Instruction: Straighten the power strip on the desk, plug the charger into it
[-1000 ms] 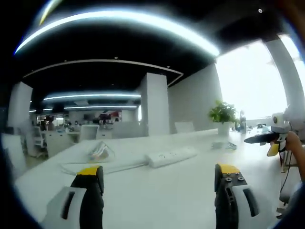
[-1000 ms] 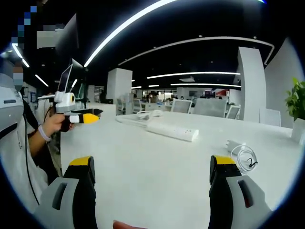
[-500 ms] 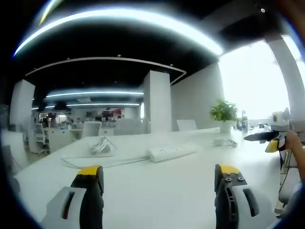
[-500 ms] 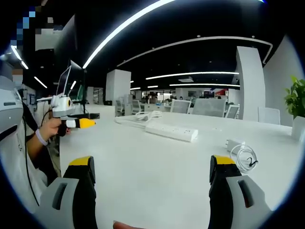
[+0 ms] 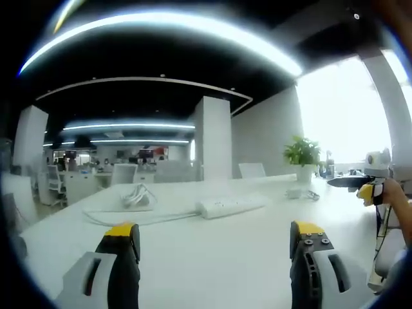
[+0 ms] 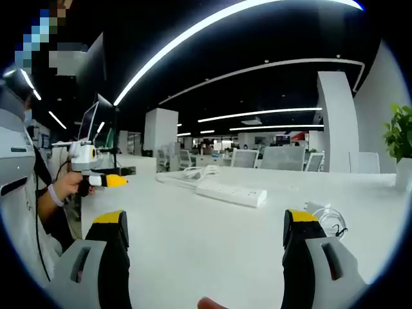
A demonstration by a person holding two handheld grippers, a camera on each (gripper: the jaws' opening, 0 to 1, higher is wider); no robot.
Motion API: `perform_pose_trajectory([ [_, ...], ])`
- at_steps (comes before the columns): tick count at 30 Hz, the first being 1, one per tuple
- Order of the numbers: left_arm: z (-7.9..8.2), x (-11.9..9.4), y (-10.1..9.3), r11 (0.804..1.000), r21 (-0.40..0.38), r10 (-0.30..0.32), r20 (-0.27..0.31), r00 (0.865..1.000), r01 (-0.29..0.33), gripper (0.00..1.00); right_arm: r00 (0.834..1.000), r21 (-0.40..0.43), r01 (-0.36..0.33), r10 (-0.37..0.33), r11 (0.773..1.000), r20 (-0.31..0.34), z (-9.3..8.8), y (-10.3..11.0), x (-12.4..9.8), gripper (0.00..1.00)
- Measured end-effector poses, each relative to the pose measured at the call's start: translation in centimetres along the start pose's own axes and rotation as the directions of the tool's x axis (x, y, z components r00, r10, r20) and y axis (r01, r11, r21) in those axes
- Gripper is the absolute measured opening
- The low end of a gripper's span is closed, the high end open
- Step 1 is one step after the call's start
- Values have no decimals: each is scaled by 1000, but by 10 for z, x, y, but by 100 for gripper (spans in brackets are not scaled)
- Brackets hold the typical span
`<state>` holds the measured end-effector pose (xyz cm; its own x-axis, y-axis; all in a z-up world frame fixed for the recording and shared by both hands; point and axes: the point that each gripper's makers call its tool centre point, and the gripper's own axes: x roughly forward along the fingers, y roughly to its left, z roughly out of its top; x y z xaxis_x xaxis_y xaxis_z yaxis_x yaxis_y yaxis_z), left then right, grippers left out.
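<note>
I have both claws held above the white desk (image 5: 212, 257) with nothing in them, the left claw (image 5: 215, 235) spread wide and the right claw (image 6: 205, 222) spread just as wide. The white power strip (image 5: 232, 206) lies well ahead of them on the desk, its cord trailing to a loose coil (image 5: 135, 196) in the left gripper view. The charger (image 6: 317, 209) with its looped cable sits just beyond my right claw's right jaw, apart from the strip, and a potted plant (image 5: 301, 158) stands further back
</note>
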<state>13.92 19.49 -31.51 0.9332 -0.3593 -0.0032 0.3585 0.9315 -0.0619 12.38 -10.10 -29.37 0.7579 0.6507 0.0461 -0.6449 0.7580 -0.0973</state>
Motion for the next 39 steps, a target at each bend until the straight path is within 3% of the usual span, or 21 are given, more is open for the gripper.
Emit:
perform_pose_trajectory([
  [5,-1,0,0,1000,-18,-4,2,1000,4,99,999,-10,0,0,1000,41,8,-3,2,100],
  [10,-1,-1,0,1000,-14,-1,3,1000,1,99,999,-21,43,-42,999,14,7,-17,3,100],
  [17,-1,-2,0,1000,-7,2,0,1000,-2,99,995,-59,80,-76,995,68,19,-34,3,100],
  [22,-2,-1,-1,1000,-11,0,1,1000,0,99,991,-39,92,-88,995,101,26,-45,6,100],
  [39,-3,-3,-3,1000,-8,-2,-4,1000,2,99,985,-80,131,-120,988,122,52,-81,18,100],
])
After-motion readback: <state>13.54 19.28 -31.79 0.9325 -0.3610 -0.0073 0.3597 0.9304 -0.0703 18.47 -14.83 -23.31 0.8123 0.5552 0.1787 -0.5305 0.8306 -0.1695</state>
